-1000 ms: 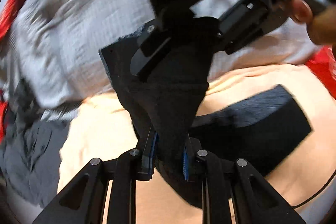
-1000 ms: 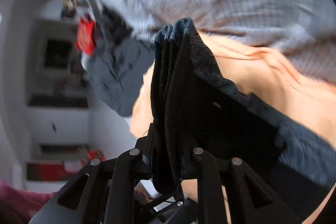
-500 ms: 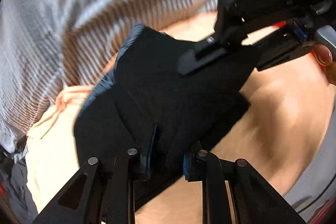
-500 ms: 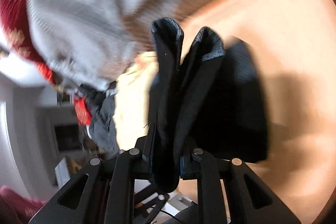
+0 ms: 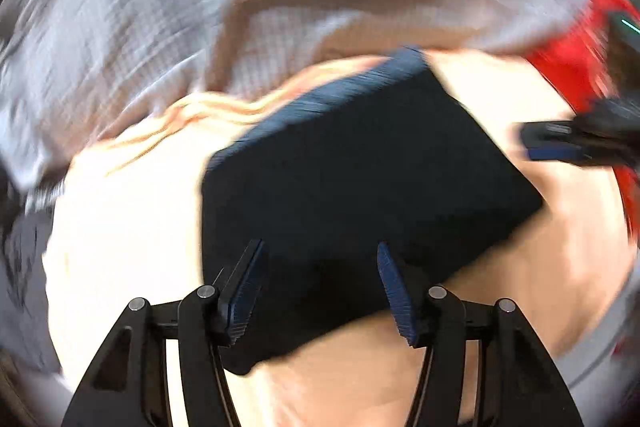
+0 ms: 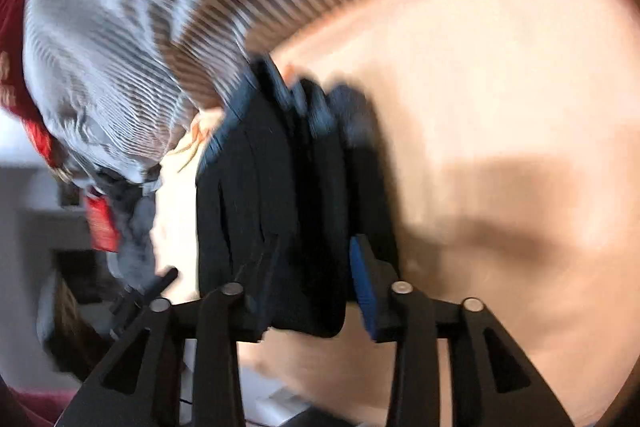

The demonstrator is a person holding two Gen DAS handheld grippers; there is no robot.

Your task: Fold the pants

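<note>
The dark navy pants (image 5: 360, 179) lie folded into a thick rectangle on a peach cloth (image 5: 120, 227). My left gripper (image 5: 320, 287) is open, its blue pads spread above the near edge of the pants. My right gripper (image 6: 308, 291) is open around the edge of the folded stack (image 6: 280, 207), whose layers show end-on; whether the pads touch the fabric is unclear through blur. The right gripper also shows at the right edge of the left wrist view (image 5: 560, 147).
A grey striped garment (image 5: 200, 7) is heaped behind the pants and a dark grey garment (image 5: 20, 259) lies at the left. Red fabric (image 5: 580, 67) lies at the right. The right wrist view shows the striped garment (image 6: 140, 47) and room furniture at left.
Both grippers have opened and let go of the pants. The pants, held up and hanging a second ago, now lie flat and folded on the peach cloth.
</note>
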